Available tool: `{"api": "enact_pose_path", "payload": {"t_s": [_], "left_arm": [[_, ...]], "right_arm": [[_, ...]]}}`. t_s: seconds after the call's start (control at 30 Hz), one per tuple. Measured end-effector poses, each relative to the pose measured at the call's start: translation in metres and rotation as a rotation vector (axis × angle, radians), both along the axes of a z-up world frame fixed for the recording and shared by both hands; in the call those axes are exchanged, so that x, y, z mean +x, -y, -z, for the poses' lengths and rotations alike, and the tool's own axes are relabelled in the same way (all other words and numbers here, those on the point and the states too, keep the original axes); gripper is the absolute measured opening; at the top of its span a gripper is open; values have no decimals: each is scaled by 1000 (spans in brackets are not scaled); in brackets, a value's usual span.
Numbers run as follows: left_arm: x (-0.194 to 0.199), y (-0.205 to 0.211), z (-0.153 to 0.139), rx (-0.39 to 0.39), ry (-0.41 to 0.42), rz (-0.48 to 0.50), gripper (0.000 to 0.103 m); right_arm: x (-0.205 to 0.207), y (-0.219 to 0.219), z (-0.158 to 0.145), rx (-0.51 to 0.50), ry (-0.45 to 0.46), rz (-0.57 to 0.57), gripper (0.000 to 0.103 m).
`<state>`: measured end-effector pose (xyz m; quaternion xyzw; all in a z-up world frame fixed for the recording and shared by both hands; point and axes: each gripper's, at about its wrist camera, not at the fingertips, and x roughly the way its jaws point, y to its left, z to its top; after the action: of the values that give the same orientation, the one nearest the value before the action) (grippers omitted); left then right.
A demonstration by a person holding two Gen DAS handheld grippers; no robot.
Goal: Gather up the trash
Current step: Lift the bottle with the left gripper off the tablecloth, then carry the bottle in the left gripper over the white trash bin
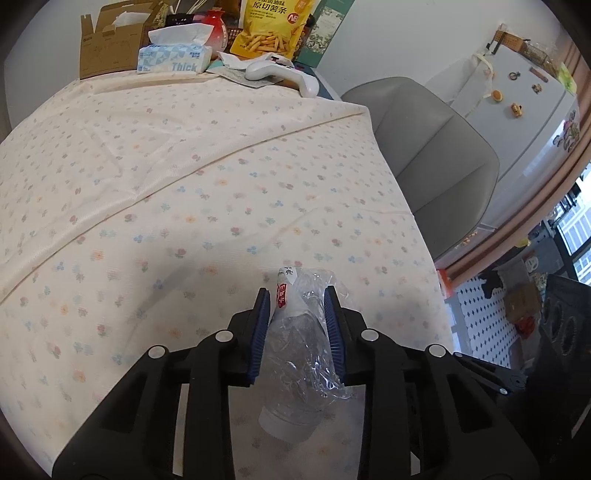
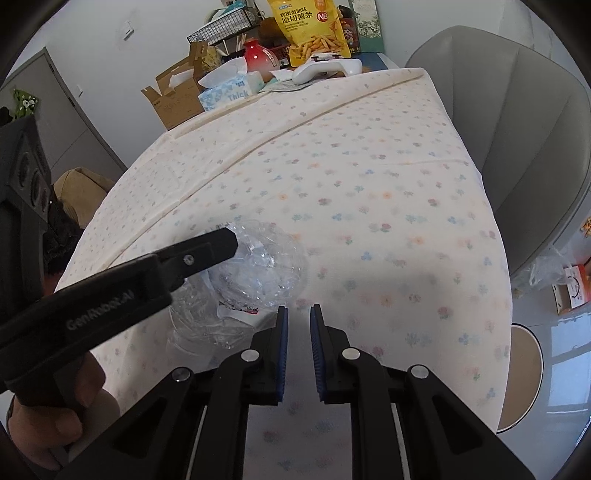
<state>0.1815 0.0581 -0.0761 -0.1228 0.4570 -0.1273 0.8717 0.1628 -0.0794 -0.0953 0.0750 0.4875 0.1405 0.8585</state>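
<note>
the table (image 1: 155,177), draped in a pale cloth with small printed flowers, filled most of both views, and a grey chair (image 1: 432,147) stood at its right edge. along the top of each frame we saw an open cardboard box (image 1: 110,48), a yellow snack bag (image 1: 273,26), a tissue pack (image 1: 173,59) and a white controller (image 1: 280,74).

in the lower centre of the left wrist view, our left gripper (image 1: 297,295) was clenched on a crushed clear plastic bottle (image 1: 299,354), its blue pads pressing both sides; the bottle's red-and-white label sat at the upper end. in the right wrist view the same bottle lay at centre left, low over the cloth.

our right gripper (image 2: 298,312), at the lower centre of its view, held nothing: a narrow gap showed between its blue pads, just right of the bottle.
</note>
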Motion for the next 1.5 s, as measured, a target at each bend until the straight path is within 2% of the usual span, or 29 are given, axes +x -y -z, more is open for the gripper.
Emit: {"api": "enact_pose_path", "payload": {"t_s": [0.17, 0.3, 0.4, 0.73, 1.2, 1.5], "left_arm": [[-4, 4, -3, -18, 6, 13, 28], [-7, 5, -8, -23, 17, 19, 26], [-8, 5, -10, -28, 20, 18, 26], [-12, 35, -25, -35, 50, 79, 26], [-26, 120, -44, -25, 88, 229, 26], [-36, 191, -51, 0, 101, 336, 26]], "right_arm": [[-3, -4, 4, -1, -9, -17, 5], [-2, -2, 2, 15, -10, -9, 5], [-4, 2, -7, 35, 21, -2, 4], [-15, 29, -24, 5, 61, 47, 5], [-50, 113, -36, 25, 102, 188, 5], [-75, 173, -41, 43, 122, 292, 5]]}}
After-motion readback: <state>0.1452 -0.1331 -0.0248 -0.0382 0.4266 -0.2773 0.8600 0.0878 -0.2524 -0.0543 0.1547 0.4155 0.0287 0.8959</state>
